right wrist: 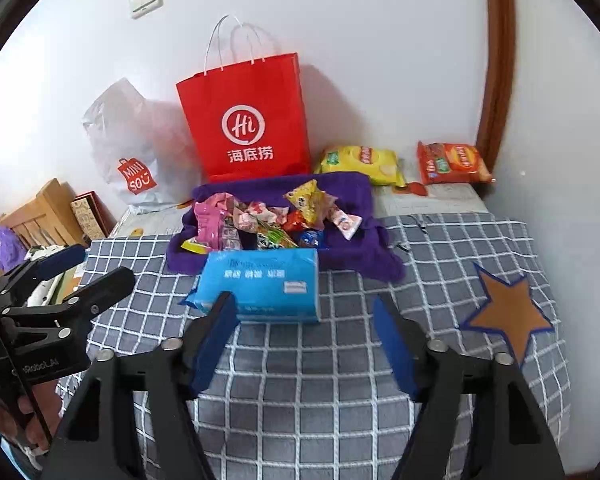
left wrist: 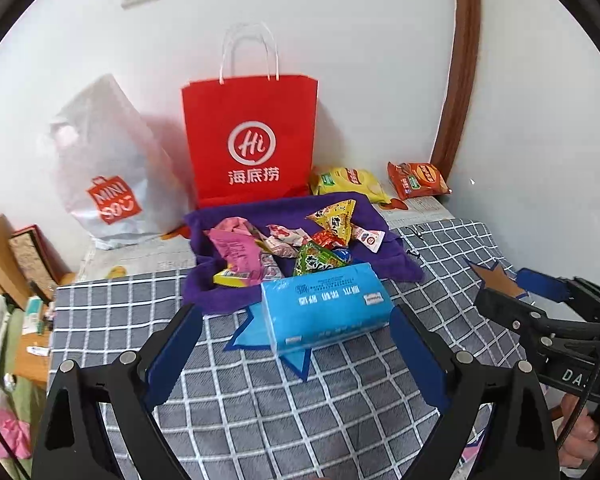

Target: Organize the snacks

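Note:
A pile of small wrapped snacks (left wrist: 296, 240) (right wrist: 276, 220) lies on a purple towel (left wrist: 388, 256) (right wrist: 356, 208). A yellow chip bag (left wrist: 346, 182) (right wrist: 360, 162) and an orange chip bag (left wrist: 418, 180) (right wrist: 452, 162) lie behind it by the wall. A blue tissue pack (left wrist: 328, 306) (right wrist: 264, 288) lies in front of the towel. My left gripper (left wrist: 296, 346) is open and empty, just short of the tissue pack. My right gripper (right wrist: 306, 336) is open and empty near the pack's front right corner; it shows in the left wrist view (left wrist: 512, 288).
A red paper bag (left wrist: 252, 140) (right wrist: 248, 120) and a white Miniso bag (left wrist: 104, 172) (right wrist: 136, 148) stand against the wall. A brown star (right wrist: 508, 312) and a blue star (left wrist: 260, 340) mark the checked cloth (left wrist: 284, 412) (right wrist: 300, 400). Boxes (left wrist: 16, 252) stand at the left.

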Demonstrator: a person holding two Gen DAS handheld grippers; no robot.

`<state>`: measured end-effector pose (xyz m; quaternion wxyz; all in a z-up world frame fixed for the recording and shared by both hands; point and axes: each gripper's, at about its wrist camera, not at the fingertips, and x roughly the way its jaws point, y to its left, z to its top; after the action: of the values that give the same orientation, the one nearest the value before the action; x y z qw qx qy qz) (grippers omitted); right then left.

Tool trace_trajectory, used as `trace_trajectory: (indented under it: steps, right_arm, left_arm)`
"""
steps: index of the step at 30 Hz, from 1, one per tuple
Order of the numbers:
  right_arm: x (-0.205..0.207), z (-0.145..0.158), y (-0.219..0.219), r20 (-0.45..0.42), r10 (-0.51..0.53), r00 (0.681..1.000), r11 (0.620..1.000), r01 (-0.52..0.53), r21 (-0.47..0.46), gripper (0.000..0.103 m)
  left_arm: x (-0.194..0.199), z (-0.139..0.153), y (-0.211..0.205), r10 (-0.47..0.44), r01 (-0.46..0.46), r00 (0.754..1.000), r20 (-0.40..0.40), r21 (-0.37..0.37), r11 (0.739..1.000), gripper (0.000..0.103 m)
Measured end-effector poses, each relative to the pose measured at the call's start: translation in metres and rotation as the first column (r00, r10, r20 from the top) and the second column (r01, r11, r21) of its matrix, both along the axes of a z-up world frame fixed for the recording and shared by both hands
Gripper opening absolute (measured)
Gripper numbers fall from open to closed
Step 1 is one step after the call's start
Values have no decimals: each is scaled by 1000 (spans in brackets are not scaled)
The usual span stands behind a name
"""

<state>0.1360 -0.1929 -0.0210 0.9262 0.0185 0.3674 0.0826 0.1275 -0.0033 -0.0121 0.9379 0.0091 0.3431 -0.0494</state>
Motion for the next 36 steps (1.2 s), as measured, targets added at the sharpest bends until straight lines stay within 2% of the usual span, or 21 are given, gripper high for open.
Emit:
trace_trajectory:
  steps: [4, 6, 7, 11, 18, 36]
  right_arm:
    - [-26, 3, -5, 38, -27, 999, 999, 27, -17, 80]
    - [-37, 4, -6, 53, -27, 998, 999, 29, -23, 91]
    - [-45, 4, -6, 71, -29, 997, 999, 32, -36, 92]
    - [-63, 5, -7, 95, -32, 995, 998, 37, -52, 94]
    - [-83, 6, -8, 125, -29, 992, 998, 36, -58, 99]
    - [-98, 7, -12, 138, -30, 990, 999, 36, -40, 99]
  left_arm:
    - [-24, 5, -6, -3, 4, 1000, 28, -11, 1000, 95]
    - [-34, 6, -7, 8, -8, 999, 39, -13, 1000, 95]
    - [-39, 6, -8, 18, -18, 999, 45, -7, 1000, 95]
    - [-58, 7, -3, 72, -70, 995, 69, -31, 997, 95]
    - [-81, 10, 1, 88, -84, 993, 79, -44, 995, 95]
    - [-90, 10, -2, 90, -88, 993, 74, -31, 996, 95]
